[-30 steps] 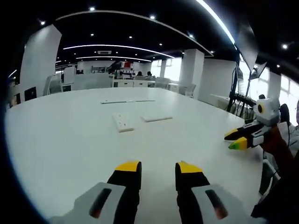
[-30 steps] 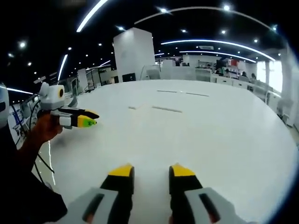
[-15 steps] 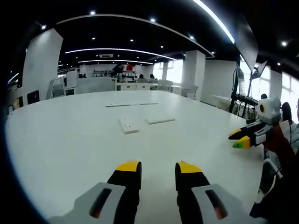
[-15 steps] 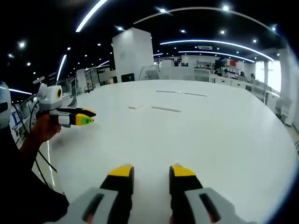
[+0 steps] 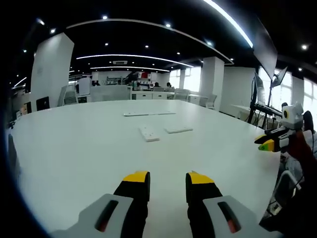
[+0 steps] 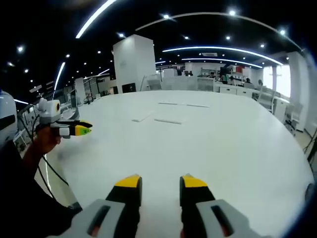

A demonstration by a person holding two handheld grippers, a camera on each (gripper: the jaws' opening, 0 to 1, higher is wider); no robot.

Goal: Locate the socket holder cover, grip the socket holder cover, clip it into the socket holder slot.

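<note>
A small white socket plate (image 5: 149, 133) lies flat in the middle of the big white table (image 5: 74, 148). A thin white rectangular piece (image 5: 179, 130), which looks like the cover, lies just right of it. The same two flat pieces (image 6: 142, 118) (image 6: 167, 121) appear small and far off in the right gripper view. My left gripper (image 5: 167, 178) hovers open over bare table, well short of them. My right gripper (image 6: 161, 181) is open too, nothing between its jaws. Each gripper shows in the other's view, the right gripper (image 5: 270, 142) and the left gripper (image 6: 75, 130), both held near the table's edge.
Two long white strips (image 5: 148, 113) lie farther back on the table. A person's hand (image 6: 42, 141) holds the left gripper. Stands and cables (image 5: 260, 106) are past the table's right edge. Desks and a white pillar (image 6: 132, 64) fill the office behind.
Both views have shifted a little, and the socket pieces sit slightly further right in the left view. Each gripper appears smaller and nearer the edge in the other's view. Jaws unchanged.
</note>
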